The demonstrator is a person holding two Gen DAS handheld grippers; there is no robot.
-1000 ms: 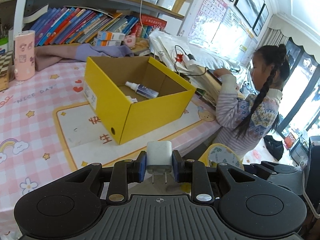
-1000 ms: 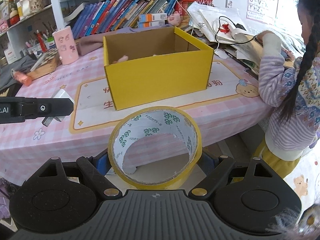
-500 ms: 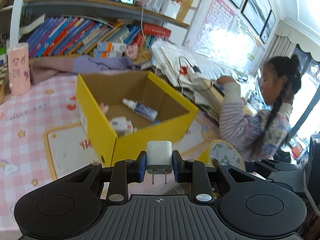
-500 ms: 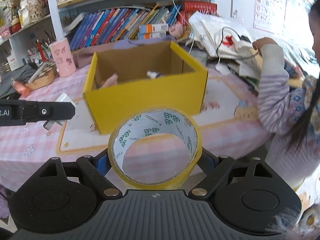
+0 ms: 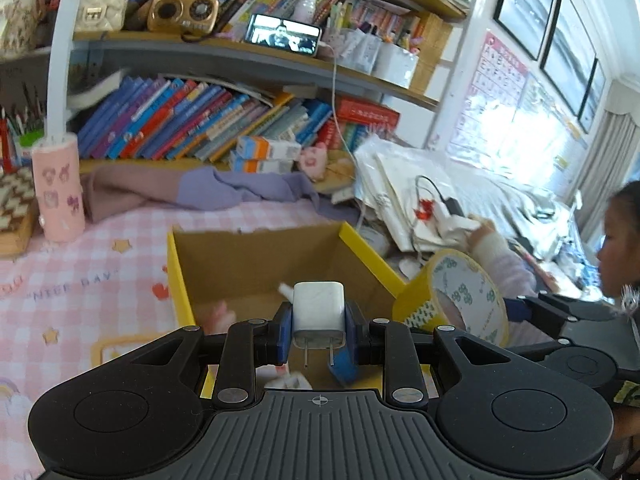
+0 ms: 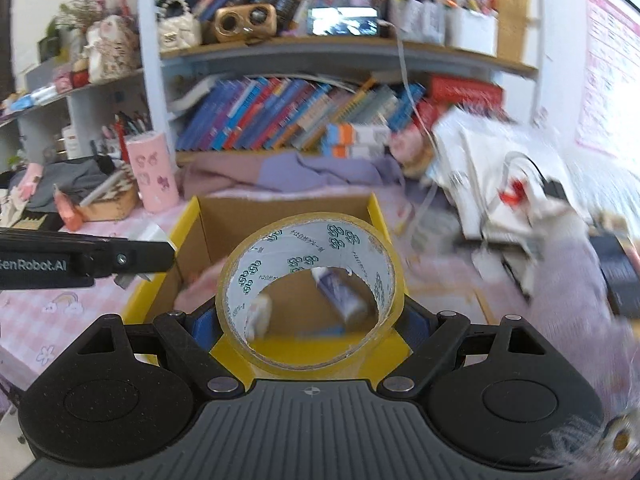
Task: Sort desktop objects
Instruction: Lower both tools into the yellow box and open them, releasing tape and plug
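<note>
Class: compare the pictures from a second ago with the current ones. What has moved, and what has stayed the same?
Both grippers have closed in on the yellow box and now hang at its open top. Unchanged: the left gripper still clamps the white charger, and the right gripper still holds the tape roll.

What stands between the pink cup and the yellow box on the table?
Only bare checked tablecloth lies between the pink cup and the yellow box, as the left wrist view shows.
</note>
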